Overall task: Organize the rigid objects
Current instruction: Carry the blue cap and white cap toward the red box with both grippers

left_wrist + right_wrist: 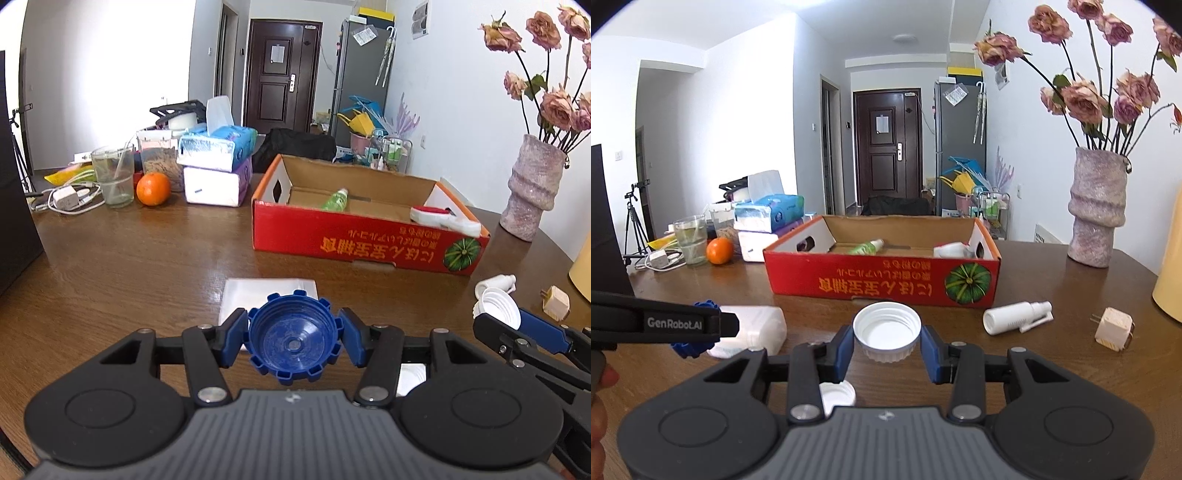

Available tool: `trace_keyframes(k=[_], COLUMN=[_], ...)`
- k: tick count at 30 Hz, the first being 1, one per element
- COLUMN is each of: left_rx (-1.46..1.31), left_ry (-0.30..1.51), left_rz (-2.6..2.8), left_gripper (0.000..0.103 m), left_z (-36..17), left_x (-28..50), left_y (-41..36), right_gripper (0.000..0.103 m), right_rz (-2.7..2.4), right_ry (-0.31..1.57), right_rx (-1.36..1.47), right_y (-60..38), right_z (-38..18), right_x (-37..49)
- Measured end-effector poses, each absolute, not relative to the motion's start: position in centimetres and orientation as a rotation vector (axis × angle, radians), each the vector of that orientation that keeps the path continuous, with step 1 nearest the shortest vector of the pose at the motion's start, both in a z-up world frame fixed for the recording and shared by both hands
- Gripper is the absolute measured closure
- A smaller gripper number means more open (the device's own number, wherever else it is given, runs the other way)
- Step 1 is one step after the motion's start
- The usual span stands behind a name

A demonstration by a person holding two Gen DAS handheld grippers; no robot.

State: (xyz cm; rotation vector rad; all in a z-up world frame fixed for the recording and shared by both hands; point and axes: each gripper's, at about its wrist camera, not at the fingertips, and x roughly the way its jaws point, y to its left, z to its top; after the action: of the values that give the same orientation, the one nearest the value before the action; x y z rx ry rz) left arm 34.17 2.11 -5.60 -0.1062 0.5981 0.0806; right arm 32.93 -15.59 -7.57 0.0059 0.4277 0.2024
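My left gripper [293, 341] is shut on a blue ridged cap [293, 338], held above the wooden table with its hollow side toward the camera. My right gripper [886, 343] is shut on a white screw cap [886, 330], open side up; it also shows in the left wrist view [498, 308]. The red cardboard box [882, 282] stands open ahead of both grippers and holds a green bottle [868, 246] and a white item [951, 250]. The left gripper with the blue cap [696, 325] shows at the left of the right wrist view.
On the table lie a white spray bottle [1015, 317], a wooden-look plug block [1113, 328], a small white cap [836, 397] and a white packet [757, 328]. A pink vase [1097, 210] stands at right. Tissue packs [218, 166], an orange [153, 188] and a glass [112, 175] stand back left.
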Motion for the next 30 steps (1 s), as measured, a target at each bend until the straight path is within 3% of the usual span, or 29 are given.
trace_keyframes(k=[30], left_rx=[-0.109], left_ry=[0.525], left_rz=[0.08], left_gripper=[0.048], left_z=[-2.0], left_x=[41.4], left_y=[0.3], right_gripper=[0.064], right_rz=[0.184], right_ry=[0.327], right_rx=[0.055], right_y=[-15.7], right_z=[-4.4], right_x=[39.9])
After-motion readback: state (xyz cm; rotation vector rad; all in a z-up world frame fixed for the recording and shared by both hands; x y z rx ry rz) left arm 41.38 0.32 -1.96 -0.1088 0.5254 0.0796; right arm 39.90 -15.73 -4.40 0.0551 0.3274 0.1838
